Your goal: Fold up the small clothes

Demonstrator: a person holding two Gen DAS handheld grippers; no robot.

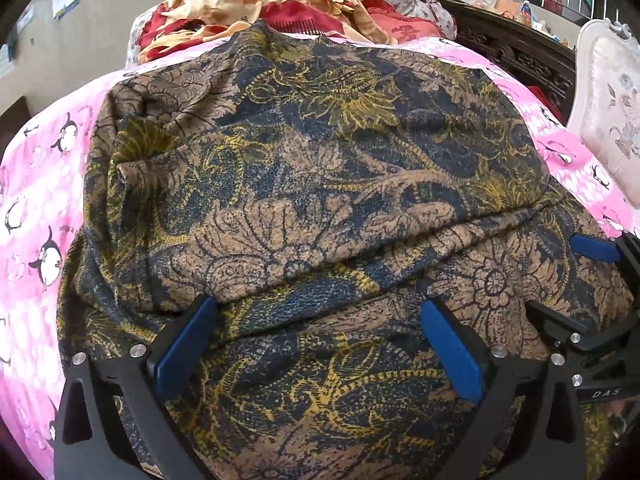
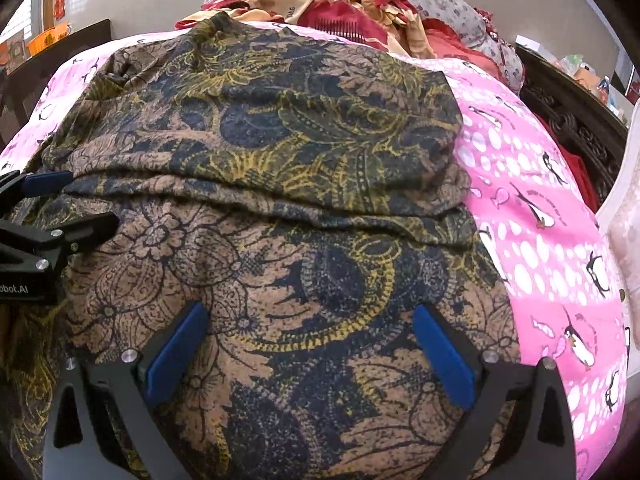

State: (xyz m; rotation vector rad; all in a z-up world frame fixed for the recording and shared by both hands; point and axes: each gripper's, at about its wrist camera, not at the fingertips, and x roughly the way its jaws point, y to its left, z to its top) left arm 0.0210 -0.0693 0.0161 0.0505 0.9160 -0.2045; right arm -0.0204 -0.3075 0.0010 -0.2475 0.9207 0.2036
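Below both wide, empty tools, left tool (image 1: 316, 344) and right tool (image 2: 310, 344), I see the folded garment (image 1: 304, 168) lying with its fold edge running left-right, equally near both.

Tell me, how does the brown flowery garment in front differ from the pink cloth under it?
The brown garment bears dark blue and yellow flowers; the pink sheet bears penguins and white spots. The garment lies folded over itself with a creased edge across its middle; the sheet is spread flat. The garment lies on top; the sheet shows only around its edges. Both are printed fabric on the same bed.
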